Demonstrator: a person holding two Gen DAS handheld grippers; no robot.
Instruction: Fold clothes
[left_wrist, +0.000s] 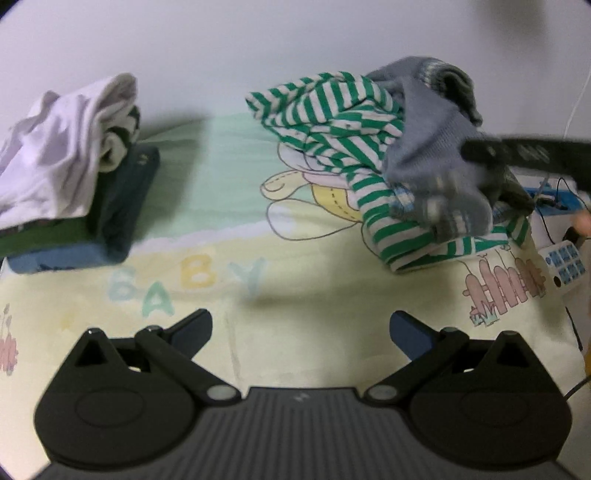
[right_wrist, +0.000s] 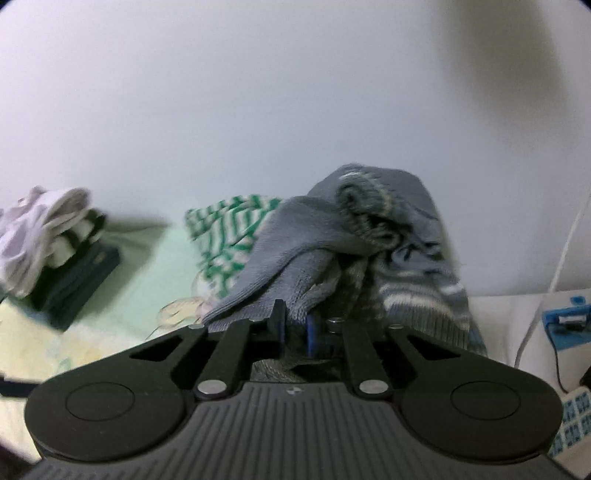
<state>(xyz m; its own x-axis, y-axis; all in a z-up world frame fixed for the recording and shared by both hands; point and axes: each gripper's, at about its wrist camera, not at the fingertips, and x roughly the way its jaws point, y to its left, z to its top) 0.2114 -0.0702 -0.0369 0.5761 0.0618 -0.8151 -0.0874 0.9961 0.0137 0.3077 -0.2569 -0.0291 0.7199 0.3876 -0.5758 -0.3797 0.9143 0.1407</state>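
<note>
A grey knit sweater lies heaped over a green-and-white striped garment on the right of the printed sheet. In the right wrist view my right gripper is shut on a fold of the grey sweater, with the striped garment just behind to the left. The left wrist view shows that gripper blurred at the sweater's right edge. My left gripper is open above the sheet, holding nothing, well short of the pile.
A stack of folded clothes topped by a loose white garment sits far left. The sheet carries a "BABY" print. A blue device with cables and a tag-covered box lie at the right edge. A white wall stands behind.
</note>
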